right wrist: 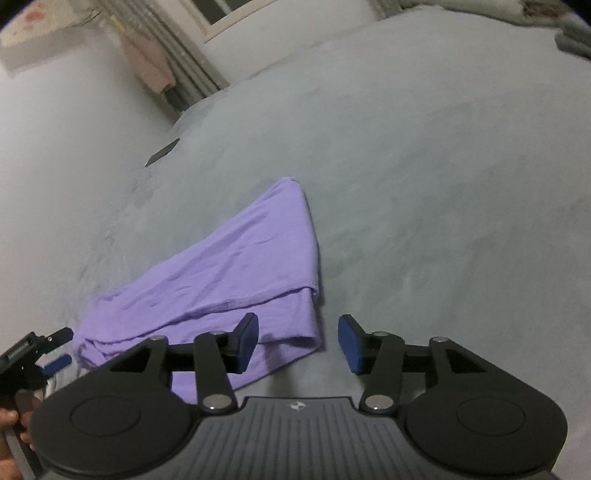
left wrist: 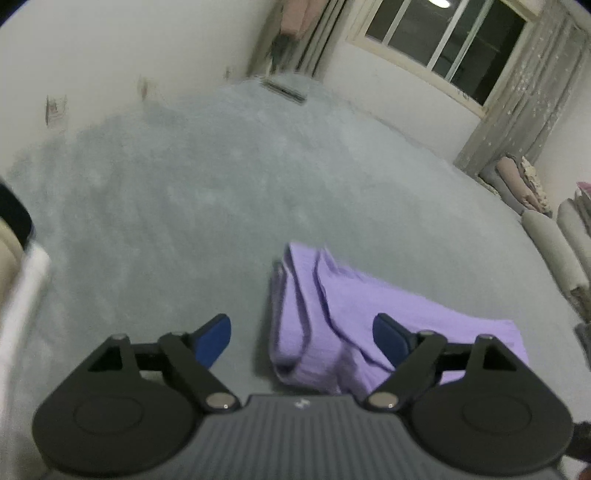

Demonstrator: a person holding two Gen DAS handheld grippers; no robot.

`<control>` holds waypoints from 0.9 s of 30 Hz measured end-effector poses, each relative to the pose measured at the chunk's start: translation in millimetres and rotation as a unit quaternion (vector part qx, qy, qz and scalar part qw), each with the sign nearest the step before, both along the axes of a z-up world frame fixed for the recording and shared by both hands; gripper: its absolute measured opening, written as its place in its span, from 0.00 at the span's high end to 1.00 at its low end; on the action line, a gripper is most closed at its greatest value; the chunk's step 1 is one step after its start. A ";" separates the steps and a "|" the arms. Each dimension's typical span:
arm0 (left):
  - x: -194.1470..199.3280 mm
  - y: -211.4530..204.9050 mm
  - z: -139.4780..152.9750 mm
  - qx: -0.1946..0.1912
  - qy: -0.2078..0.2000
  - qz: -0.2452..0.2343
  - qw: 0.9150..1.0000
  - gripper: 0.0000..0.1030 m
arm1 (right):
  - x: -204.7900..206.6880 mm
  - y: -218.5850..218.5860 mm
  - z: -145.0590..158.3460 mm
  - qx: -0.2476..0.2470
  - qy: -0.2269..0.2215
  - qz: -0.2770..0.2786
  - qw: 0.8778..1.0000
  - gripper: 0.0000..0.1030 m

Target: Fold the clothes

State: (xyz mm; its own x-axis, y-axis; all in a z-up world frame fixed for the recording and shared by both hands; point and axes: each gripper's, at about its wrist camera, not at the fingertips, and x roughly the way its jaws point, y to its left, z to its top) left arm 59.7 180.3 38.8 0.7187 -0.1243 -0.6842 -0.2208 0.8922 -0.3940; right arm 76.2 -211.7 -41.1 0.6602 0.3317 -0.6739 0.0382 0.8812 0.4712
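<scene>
Your left tongs [left wrist: 301,341] stand spread wide, blue pads apart, with nothing pinched between them. Below and ahead of them the purple garment [left wrist: 343,314] lies folded on the grey bed cover [left wrist: 184,184]; its layered edges run toward the far side, and the right pad [left wrist: 389,341] sits in front of the cloth in the picture, though you cannot tell whether it touches.

Your right tongs [right wrist: 298,343] are also spread, less widely, and hold nothing. The left pad [right wrist: 247,341] shows over the near edge of the purple garment [right wrist: 229,266], while the other pad shows over bare bed cover [right wrist: 424,166] just beside the cloth's corner. From this side the garment looks like a flat wedge, narrowing toward the far end, with a folded-under layer showing along its right near edge.

At the left rim of the right wrist view, your left tongs [right wrist: 55,349] appear just beside the garment's far left end, with your hand [right wrist: 13,424] around the handle below them.

Around the bed you have a dark window [left wrist: 443,40], a curtain [left wrist: 524,96], a pink cloth hanging on the wall [left wrist: 295,14] and rolled bedding [left wrist: 546,229] stacked at the right. A white cloth [left wrist: 22,295] lies at the left edge of the left wrist view.
</scene>
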 end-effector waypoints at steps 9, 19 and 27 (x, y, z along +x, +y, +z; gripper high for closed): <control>-1.8 11.6 4.8 -0.012 -0.009 0.003 1.000 0.80 | -4.6 0.8 8.7 -0.077 -0.029 0.004 0.997 0.96; -14.6 -14.0 15.5 0.063 -0.007 -0.082 0.995 0.79 | -7.0 -4.0 14.2 -0.092 -0.026 0.015 0.995 0.95; -22.6 3.8 17.0 0.025 -0.009 -0.070 0.997 0.50 | -4.7 6.7 15.9 -0.166 -0.034 0.013 0.985 0.79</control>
